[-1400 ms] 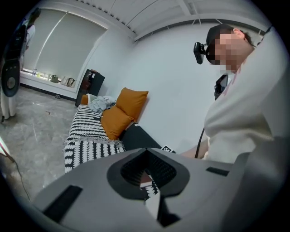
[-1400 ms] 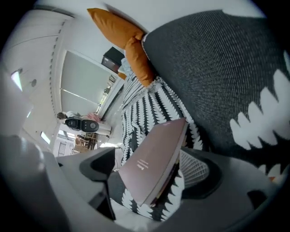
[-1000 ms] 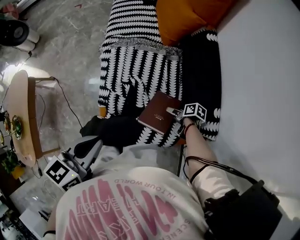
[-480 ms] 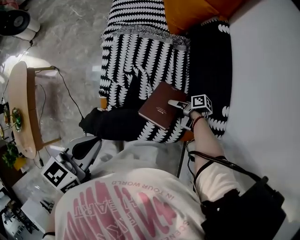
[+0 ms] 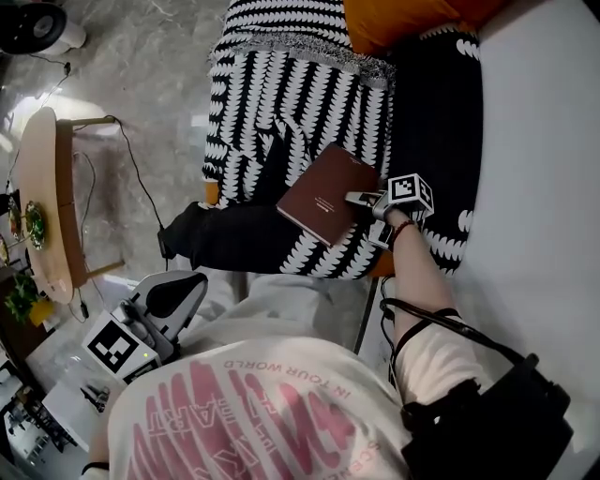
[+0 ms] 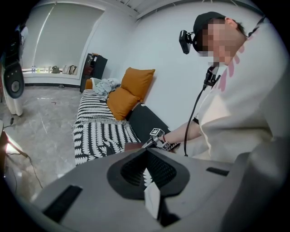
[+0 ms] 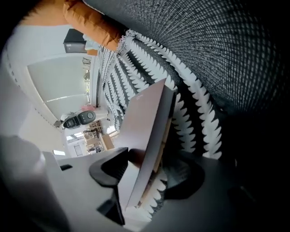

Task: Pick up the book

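Brown book (image 5: 326, 192) is lying on the black-and-white throw (image 5: 281, 103) draped over the sofa, close to the front edge. The right gripper (image 5: 359, 199) has just been closing, and its jaws now pinch the book's near edge, with one pad on the cover and the other underneath. The left gripper (image 5: 187, 286) hangs low by the person's side, well away from the sofa, jaws together with nothing in them. An orange cushion (image 5: 403, 19) sits further back.

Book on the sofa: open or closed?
Closed. The book shows one flat brown cover, pages stacked under it; the right gripper, jaws just closing, grips its edge.
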A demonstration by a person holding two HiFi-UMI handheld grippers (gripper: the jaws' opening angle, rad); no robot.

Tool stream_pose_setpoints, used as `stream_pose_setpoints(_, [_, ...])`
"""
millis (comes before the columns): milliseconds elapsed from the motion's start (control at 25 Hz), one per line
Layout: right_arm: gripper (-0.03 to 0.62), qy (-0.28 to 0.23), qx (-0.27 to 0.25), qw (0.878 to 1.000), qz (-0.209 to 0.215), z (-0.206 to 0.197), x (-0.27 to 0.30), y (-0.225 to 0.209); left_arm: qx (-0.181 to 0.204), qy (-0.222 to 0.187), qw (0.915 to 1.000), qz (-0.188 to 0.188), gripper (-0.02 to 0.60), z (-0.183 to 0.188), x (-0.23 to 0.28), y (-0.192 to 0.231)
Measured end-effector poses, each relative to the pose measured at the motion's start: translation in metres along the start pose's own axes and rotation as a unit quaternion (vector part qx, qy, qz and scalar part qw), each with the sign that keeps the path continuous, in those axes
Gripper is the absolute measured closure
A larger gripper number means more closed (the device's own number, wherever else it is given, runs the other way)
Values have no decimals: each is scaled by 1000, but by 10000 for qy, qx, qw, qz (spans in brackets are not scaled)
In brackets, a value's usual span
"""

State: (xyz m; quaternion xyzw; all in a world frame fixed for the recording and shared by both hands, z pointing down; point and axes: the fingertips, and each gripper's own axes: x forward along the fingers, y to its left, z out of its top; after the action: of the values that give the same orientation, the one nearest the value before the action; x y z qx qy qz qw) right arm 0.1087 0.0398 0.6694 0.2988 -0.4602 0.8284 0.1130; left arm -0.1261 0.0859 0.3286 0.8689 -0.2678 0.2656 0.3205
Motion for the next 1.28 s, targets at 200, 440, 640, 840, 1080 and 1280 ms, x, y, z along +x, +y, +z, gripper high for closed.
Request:
stream_pose_setpoints(200, [377,-234,297,9991,205,2,2,-1,38,-31,10000,5,574,-5,5,2])
stream_pose_setpoints(440, [414,-562,496,9960,479,3,5,-1,97,-119,9999,36,574,-13,9,8])
stream_pose_setpoints(640, [437,-786,613,9927,683,8,-1,16,125,-258,9996,56,574,-7,10,8])
stream_pose_setpoints(840, [444,-846,627,9925,622,11,4,28,91,-345,9993,62,574,-4,11,6])
stream_pose_setpoints(1080, [447,-1167,245,9928,149,20,7,33,90,-386,9990,223,574,-22,9,19])
stream_pose_setpoints(1280, [447,-1220,-92,9916,-423,22,7,53,-140,-597,9975,355,574,-24,1,40])
